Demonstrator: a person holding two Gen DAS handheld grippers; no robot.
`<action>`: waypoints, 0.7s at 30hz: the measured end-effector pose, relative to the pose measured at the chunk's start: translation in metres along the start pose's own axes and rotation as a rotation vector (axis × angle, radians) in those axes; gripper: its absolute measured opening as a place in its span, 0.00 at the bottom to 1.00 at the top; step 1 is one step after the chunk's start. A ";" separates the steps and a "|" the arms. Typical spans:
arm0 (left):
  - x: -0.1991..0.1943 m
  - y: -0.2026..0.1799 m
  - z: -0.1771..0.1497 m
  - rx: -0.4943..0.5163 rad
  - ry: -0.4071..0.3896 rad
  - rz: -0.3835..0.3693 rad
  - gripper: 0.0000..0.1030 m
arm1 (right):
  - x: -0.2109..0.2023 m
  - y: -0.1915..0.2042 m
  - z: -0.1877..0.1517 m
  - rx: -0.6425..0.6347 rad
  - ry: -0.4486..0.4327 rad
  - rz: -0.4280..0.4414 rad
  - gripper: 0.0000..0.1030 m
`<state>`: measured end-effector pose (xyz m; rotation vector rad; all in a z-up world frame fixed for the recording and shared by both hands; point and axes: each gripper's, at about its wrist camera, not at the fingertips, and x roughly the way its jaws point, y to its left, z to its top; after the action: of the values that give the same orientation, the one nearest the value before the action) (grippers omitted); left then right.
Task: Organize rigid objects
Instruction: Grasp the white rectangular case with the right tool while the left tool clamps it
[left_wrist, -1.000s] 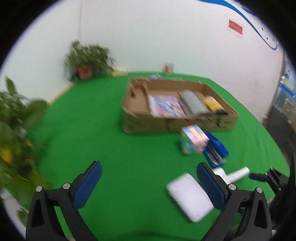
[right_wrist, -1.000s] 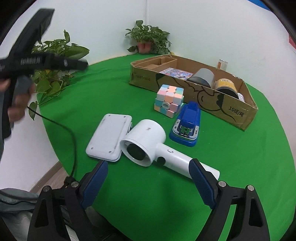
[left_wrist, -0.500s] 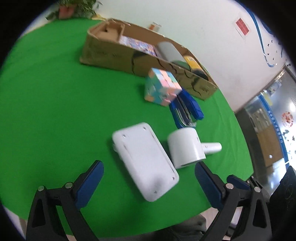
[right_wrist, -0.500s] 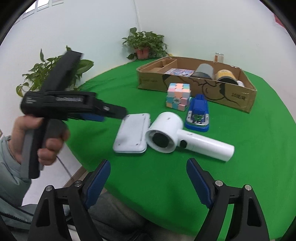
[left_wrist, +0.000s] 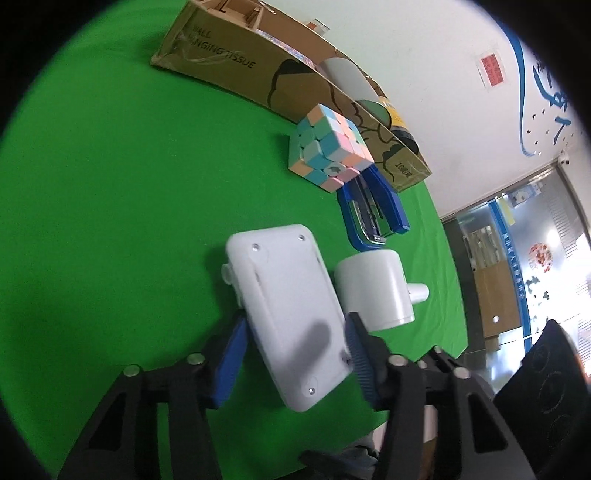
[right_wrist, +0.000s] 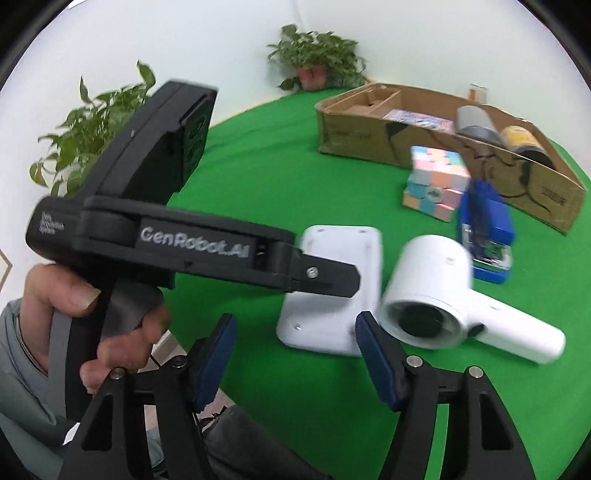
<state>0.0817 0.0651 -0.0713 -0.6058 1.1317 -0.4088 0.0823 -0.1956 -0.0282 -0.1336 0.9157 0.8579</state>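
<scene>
A flat white device lies back side up on the green table. My left gripper has its jaws closing on it, and both blue pads touch its long sides near the close end. In the right wrist view a hand holds that gripper, whose finger lies over the white device. My right gripper hovers at the table's near edge, jaws closing with nothing between them. A white hair dryer lies right beside the device.
A pastel cube and a blue stapler sit behind the hair dryer. Further back is a cardboard box holding several items. Potted plants stand by the wall. The table's edge runs close below both grippers.
My left gripper has dropped and tilted down onto the white device, and its jaws have narrowed around it. The right gripper's jaws have narrowed too, and its view has swung left toward the left hand.
</scene>
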 end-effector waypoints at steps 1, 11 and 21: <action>0.000 0.005 0.001 -0.016 0.001 -0.026 0.43 | 0.007 0.003 0.002 -0.011 0.012 -0.009 0.62; 0.005 0.021 0.021 -0.038 0.078 -0.123 0.35 | 0.038 -0.033 0.031 0.127 0.099 -0.117 0.63; -0.004 0.019 0.017 -0.015 0.081 -0.071 0.34 | 0.054 -0.020 0.045 0.173 0.106 -0.056 0.66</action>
<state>0.0963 0.0862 -0.0757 -0.6494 1.1936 -0.4899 0.1420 -0.1567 -0.0451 -0.0548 1.0763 0.7213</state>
